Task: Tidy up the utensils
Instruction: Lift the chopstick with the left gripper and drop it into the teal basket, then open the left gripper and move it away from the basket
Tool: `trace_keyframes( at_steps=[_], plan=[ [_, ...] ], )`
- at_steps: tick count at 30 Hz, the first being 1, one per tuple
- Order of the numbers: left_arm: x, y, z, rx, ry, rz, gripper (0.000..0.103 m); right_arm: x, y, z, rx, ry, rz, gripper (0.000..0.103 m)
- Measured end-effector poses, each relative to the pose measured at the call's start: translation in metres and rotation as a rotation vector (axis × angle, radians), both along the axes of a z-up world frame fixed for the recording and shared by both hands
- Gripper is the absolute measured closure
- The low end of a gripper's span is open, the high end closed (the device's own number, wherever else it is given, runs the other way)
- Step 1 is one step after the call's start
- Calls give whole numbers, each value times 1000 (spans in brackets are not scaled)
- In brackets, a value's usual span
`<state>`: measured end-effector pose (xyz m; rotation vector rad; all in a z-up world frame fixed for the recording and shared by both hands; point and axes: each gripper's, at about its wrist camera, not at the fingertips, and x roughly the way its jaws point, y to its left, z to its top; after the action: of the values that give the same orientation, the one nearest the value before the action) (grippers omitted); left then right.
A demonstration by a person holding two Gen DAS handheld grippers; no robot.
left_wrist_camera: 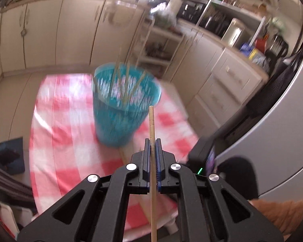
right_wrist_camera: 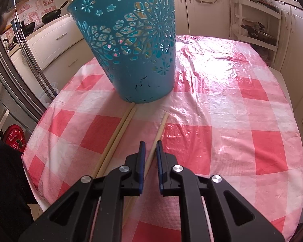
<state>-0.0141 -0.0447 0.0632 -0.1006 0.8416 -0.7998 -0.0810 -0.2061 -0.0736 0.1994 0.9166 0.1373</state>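
The left gripper clamps a chopstick for the teal basket; the right gripper, unclenched, straddles a lying chopstick to pinch it.

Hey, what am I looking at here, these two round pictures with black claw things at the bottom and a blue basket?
Those black claws are hand-held grippers, one in each of a person's hands, each with a fisheye camera looking along its fingers. The left-hand picture shows the left gripper shut on a chopstick, above the blue basket, which already holds some sticks. The right-hand picture shows the right gripper open around a single chopstick lying on the checked tablecloth. Two more chopsticks lie beside it, near the basket.
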Motion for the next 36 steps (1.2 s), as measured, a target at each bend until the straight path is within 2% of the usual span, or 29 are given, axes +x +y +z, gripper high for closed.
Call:
trace_keyframes(
  at_steps=[5, 9, 13, 15, 20, 26, 32, 35, 36],
  plan=[
    [36, -15, 52, -93, -135, 79, 99, 1, 0, 0, 5, 2, 0, 91],
    [73, -31, 70, -157, -191, 167, 99, 1, -3, 0, 20, 6, -1, 91],
    [100, -46, 79, -168, -269, 257, 98, 2, -5, 0, 29, 9, -1, 91],
    [111, -54, 76, -136, -319, 308, 98, 3, -5, 0, 33, 10, -1, 91],
    [137, -61, 48, -97, -315, 388, 98, 3, -8, -1, 43, 13, 0, 91],
    [140, -62, 16, -11, -278, 389, 98, 3, -8, 0, 38, 11, 3, 91],
    [123, -44, -3, 27, -236, 382, 97, 3, -5, 0, 28, 10, 6, 91],
    [108, -29, -6, 39, -230, 378, 90, 3, -5, 0, 35, 15, 8, 88],
    [102, -21, -6, 41, -231, 382, 81, 2, -5, 1, 32, 15, 10, 87]
  ],
)
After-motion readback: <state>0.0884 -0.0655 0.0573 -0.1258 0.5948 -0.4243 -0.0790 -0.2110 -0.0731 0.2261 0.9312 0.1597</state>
